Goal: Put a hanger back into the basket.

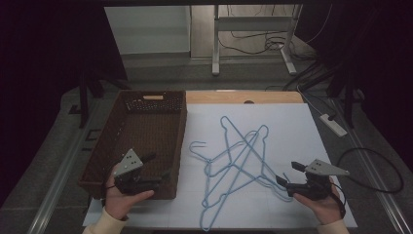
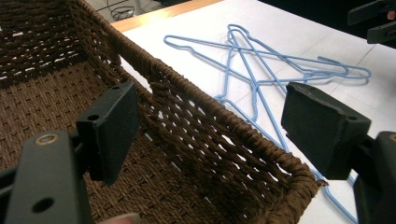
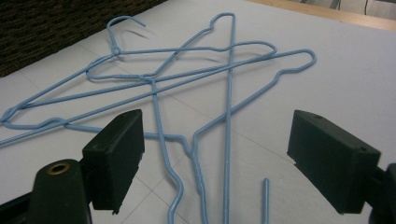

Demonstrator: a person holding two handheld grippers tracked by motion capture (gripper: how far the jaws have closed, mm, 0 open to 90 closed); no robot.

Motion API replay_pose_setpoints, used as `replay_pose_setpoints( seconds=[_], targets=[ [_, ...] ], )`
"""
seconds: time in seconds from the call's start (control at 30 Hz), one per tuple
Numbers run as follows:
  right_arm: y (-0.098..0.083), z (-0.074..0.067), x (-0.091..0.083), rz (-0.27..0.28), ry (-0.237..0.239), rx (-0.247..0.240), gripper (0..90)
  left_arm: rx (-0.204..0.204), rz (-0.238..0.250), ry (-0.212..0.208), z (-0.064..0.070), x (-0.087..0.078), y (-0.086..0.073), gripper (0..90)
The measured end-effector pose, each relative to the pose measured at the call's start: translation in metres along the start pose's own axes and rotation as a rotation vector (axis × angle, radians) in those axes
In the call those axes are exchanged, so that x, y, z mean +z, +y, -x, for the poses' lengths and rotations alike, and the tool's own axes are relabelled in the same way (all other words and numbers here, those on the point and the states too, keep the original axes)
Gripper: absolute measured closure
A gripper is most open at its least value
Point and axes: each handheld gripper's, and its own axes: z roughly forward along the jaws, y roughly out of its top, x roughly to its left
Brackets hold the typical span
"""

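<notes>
Right now the blue wire hangers (image 1: 238,168) lie in a loose tangle on the white table sheet (image 1: 292,126), crossing one another near its middle, just to the right of the basket. From the right gripper view I count several overlapping frames (image 3: 187,79), hooks pointing different ways; how many exactly I cannot tell. None of them is lifted: all lie flat on the sheet.

My right gripper (image 1: 288,175) sits low at the tangle's right edge, its jaws spread wide with nothing between them. In its own view (image 3: 215,158) the wires run across the sheet beyond and below the two black pads, and neither pad touches a wire.

My left gripper (image 1: 158,168) hovers over the near right corner of the brown woven basket (image 1: 181,136), jaws likewise wide apart and holding nothing. In the left gripper view (image 2: 210,135) the basket's braided rim (image 2: 224,112) runs between the pads, one pad over the inside and the other over the outer side.

That basket stands at the sheet's left, its right wall just beside the hangers. As far as I can see into it, the woven floor (image 2: 42,93) is bare. Beyond the sheet a strip of the wooden tabletop (image 1: 243,97) shows.
</notes>
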Motion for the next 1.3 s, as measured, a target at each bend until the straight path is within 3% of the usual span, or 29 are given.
replay_pose_setpoints(
  seconds=[0.83, 1.13, 1.3],
  targets=[
    [0.003, -0.002, 0.011, -0.058, 0.005, -0.007, 24.0, 0.019, -0.001, 0.001, 0.003, 0.000, 0.000, 22.6],
    [0.030, -0.012, 0.033, -0.106, 0.053, -0.036, 28.1, 0.030, 0.002, -0.003, 0.005, 0.000, 0.001, 22.8],
    [0.050, -0.026, 0.058, -0.139, 0.097, -0.083, 31.6, 0.037, -0.001, -0.004, 0.006, 0.000, 0.000, 23.1]
  ],
)
